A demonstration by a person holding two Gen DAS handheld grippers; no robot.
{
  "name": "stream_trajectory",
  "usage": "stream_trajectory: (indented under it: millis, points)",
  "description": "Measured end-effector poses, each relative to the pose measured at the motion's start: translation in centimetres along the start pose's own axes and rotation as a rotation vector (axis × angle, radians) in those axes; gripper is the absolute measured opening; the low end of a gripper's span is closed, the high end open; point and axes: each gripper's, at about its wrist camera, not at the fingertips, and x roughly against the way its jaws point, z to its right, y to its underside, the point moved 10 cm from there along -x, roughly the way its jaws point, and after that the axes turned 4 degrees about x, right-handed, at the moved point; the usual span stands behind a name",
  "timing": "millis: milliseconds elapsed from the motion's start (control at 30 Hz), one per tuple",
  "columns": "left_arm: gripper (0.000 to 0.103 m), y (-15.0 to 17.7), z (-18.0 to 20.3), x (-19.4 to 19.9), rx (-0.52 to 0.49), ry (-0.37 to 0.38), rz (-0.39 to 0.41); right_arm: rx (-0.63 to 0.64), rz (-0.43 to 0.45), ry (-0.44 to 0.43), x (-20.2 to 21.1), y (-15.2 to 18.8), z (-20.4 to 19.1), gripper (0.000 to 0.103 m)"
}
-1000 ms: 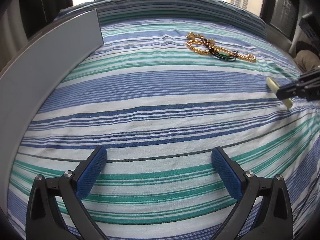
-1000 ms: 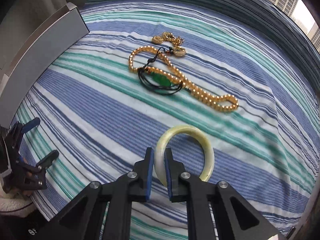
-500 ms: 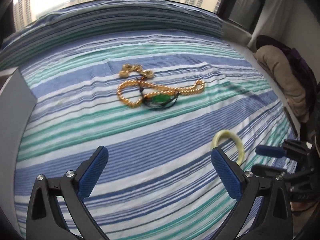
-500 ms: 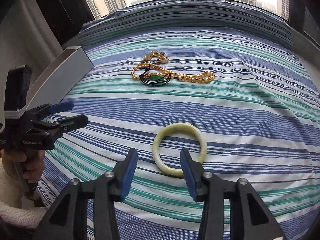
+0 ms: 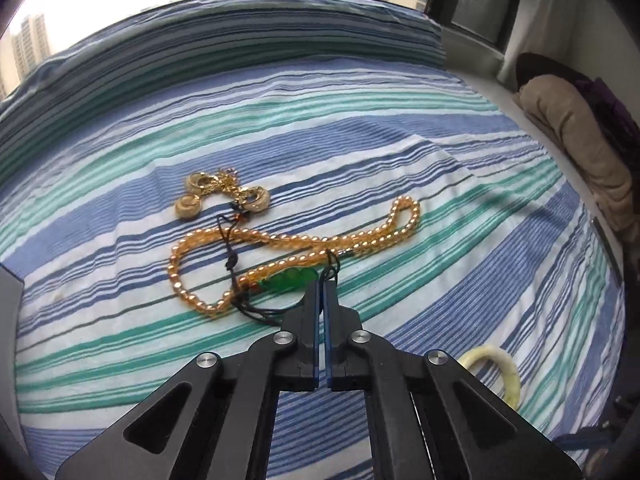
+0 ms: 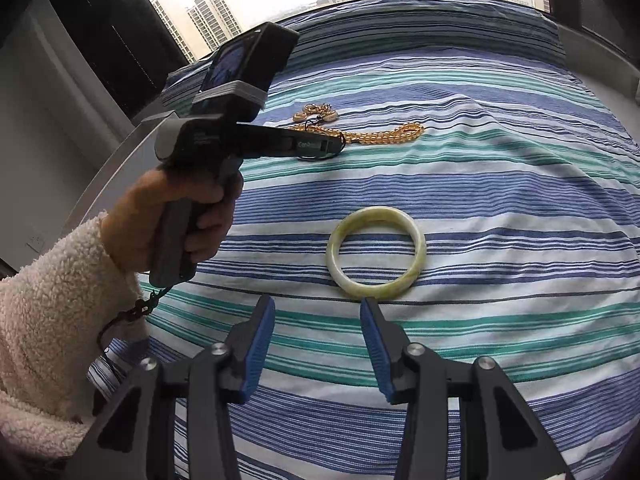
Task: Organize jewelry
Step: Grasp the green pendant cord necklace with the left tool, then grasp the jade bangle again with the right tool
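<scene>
On the striped bedsheet (image 5: 400, 152) lies a tangle: a gold bead necklace (image 5: 320, 238), a green pendant (image 5: 288, 280) on a black cord (image 5: 334, 266), and small gold pieces (image 5: 188, 208). My left gripper (image 5: 322, 286) is shut, its tips meeting on the cord just right of the pendant. The right wrist view shows that gripper (image 6: 340, 142) reaching over the necklace (image 6: 384, 136). A pale green bangle (image 6: 334, 256) lies flat on the sheet, just beyond my right gripper (image 6: 316, 302), which is open with nothing between its fingers. The bangle (image 5: 508, 372) also shows low right in the left wrist view.
A grey box wall (image 6: 120, 168) stands along the bed's left side. A hand (image 6: 160, 216) in a fleecy cream sleeve (image 6: 52, 300) holds the left gripper. A beige folded cloth (image 5: 580, 140) lies on the ledge to the right. Windows are behind the bed.
The right gripper opened and left the bangle on the sheet, then drew back. The left gripper swung over to the tangle and shut at the pendant's cord.
</scene>
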Motion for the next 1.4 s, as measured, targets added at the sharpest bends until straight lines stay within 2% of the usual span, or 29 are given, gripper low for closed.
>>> stream_trajectory:
  millis: [167, 333, 467, 500, 567, 600, 633, 667, 867, 967, 1067, 1100, 1133, 1167, 1200, 1233, 1400]
  points:
    - [0.0, 2.5, -4.1, 7.7, 0.087, 0.024, 0.041, 0.016, 0.028, -0.007, 1.0, -0.4, -0.6, 0.045]
    - [0.0, 9.4, -8.6, 11.7, 0.166, -0.024, -0.032, 0.014, 0.025, -0.011, 0.8, -0.4, -0.8, 0.045]
    - [0.001, 15.6, -11.1, 12.9, 0.204, -0.079, -0.117, 0.017, 0.008, -0.009, 0.7, 0.1, -1.4, 0.045]
    - [0.005, 16.9, -11.7, 13.1, 0.218, -0.096, -0.135, 0.022, 0.004, -0.008, 0.7, 0.3, -1.6, 0.045]
    - [0.031, 18.9, -12.7, 13.6, 0.25, -0.101, -0.167, 0.03, -0.01, -0.002, 0.7, 0.6, -2.0, 0.045]
    - [0.057, 19.4, -13.0, 13.9, 0.265, -0.096, -0.165, 0.033, -0.02, 0.005, 0.6, 0.8, -2.0, 0.045]
    - [0.072, 19.5, -13.2, 14.4, 0.271, -0.093, -0.147, 0.034, -0.028, 0.01, 0.6, 1.0, -2.1, 0.045]
    - [0.074, 19.3, -13.3, 14.9, 0.268, -0.093, -0.126, 0.032, -0.033, 0.013, 0.6, 1.2, -2.0, 0.046]
    - [0.073, 14.1, -11.1, 14.3, 0.218, -0.001, -0.056, 0.017, -0.055, 0.059, 0.8, 1.4, -1.0, 0.047]
    - [0.069, 12.1, -9.9, 11.7, 0.149, -0.011, -0.072, 0.014, -0.05, 0.064, 1.1, 1.4, -1.0, 0.047]
    - [0.06, 11.9, -8.6, 8.5, 0.084, -0.017, -0.127, 0.013, -0.052, 0.057, 1.2, 1.5, -1.3, 0.047]
    - [0.052, 12.2, -8.4, 7.6, 0.066, -0.031, -0.146, 0.013, -0.053, 0.054, 1.2, 1.6, -1.3, 0.047]
    - [0.038, 12.5, -8.3, 6.9, 0.047, -0.048, -0.162, 0.014, -0.054, 0.053, 1.3, 1.7, -1.3, 0.047]
    - [0.028, 12.9, -8.2, 6.5, 0.033, -0.061, -0.175, 0.014, -0.054, 0.055, 1.4, 1.8, -1.2, 0.047]
    - [0.011, 13.3, -8.2, 6.2, 0.026, -0.074, -0.183, 0.012, -0.054, 0.059, 1.5, 1.8, -0.9, 0.047]
    - [0.006, 13.3, -8.4, 6.4, 0.022, -0.092, -0.162, 0.009, -0.052, 0.064, 1.5, 1.8, -0.6, 0.047]
    - [0.004, 13.2, -9.2, 8.4, 0.096, -0.069, -0.129, 0.015, -0.05, 0.107, 1.7, 0.3, 1.5, 0.047]
